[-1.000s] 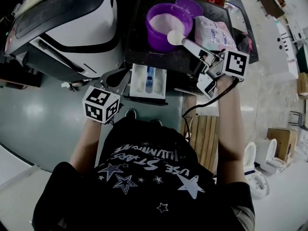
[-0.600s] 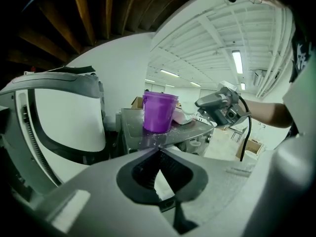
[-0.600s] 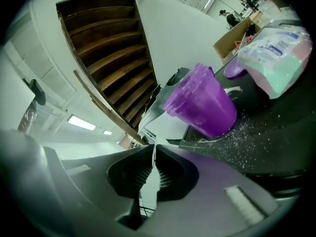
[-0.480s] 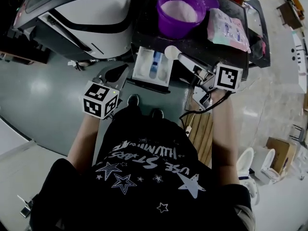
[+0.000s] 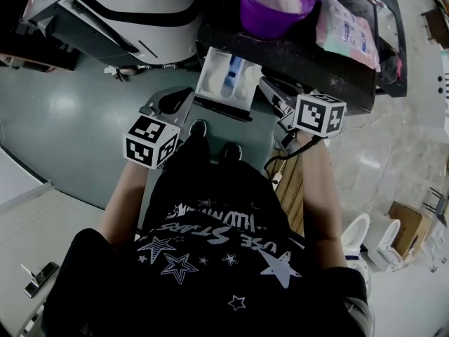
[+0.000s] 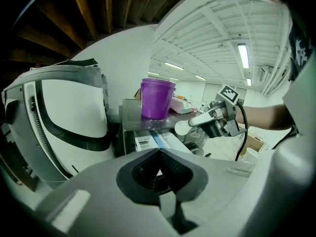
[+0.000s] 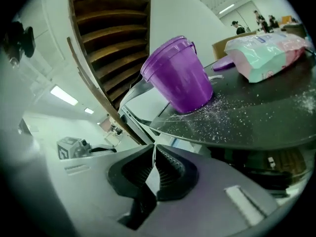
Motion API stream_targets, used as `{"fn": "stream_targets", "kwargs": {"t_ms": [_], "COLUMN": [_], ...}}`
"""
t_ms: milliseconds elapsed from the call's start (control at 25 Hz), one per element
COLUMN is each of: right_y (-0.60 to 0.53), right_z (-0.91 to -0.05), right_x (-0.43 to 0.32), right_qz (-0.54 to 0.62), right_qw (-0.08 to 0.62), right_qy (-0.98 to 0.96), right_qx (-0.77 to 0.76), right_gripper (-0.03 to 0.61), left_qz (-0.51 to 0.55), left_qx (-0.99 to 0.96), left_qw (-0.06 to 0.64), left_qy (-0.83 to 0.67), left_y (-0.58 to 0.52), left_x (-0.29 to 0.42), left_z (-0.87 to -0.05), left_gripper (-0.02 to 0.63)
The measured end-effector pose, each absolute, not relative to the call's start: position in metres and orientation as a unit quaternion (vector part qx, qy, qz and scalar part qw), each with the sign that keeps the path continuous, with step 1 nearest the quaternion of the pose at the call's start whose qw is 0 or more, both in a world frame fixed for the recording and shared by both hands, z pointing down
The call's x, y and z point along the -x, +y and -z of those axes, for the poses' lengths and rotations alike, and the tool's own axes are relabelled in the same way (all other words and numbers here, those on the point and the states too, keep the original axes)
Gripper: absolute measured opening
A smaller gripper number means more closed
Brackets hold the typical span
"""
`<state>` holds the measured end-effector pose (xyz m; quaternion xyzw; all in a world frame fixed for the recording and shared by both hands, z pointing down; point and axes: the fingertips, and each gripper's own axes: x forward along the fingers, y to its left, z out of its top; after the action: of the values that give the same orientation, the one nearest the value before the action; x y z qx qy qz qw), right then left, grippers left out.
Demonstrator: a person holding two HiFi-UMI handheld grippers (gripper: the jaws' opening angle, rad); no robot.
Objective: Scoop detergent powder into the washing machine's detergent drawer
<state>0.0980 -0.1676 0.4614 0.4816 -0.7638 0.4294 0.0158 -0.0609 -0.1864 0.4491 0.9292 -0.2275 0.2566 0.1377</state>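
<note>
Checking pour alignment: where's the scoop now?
Left gripper view, right of centre: the scoop is held in the right tool, beside the open detergent drawer, below-right of the purple tub.

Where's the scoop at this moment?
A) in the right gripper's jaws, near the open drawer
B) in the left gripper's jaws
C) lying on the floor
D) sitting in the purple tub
A: the left gripper view shows the white scoop held by its handle in the right gripper, clear of the purple tub. The left gripper has its jaws shut on nothing.
</note>
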Motion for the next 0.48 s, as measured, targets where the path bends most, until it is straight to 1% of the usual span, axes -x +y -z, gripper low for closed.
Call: {"fn": "stream_targets", "kwargs": {"t_ms": [240,480], "right_y": [-0.171,-0.176], "right_z": [-0.478,-0.493], "right_x": [-0.094,-0.091], "right_qz": [-0.355,-0.291], "right_qw": [0.100,0.169], "right_qy": [-0.785,-0.791], "right_qx": [-0.498,-0.511], "right_gripper": [0.037,0.038], "left_qz": [-0.259,-0.264], "left_qx": [-0.927,-0.925], "left_qw": [0.145,0.150], "left_qy": [-0.228,-0.228], "left_y": [-0.181,-0.175], "left_x": [0.058,0.057], "left_z": [-0.454,-0.460], "left_gripper": [0.002,0.002]}}
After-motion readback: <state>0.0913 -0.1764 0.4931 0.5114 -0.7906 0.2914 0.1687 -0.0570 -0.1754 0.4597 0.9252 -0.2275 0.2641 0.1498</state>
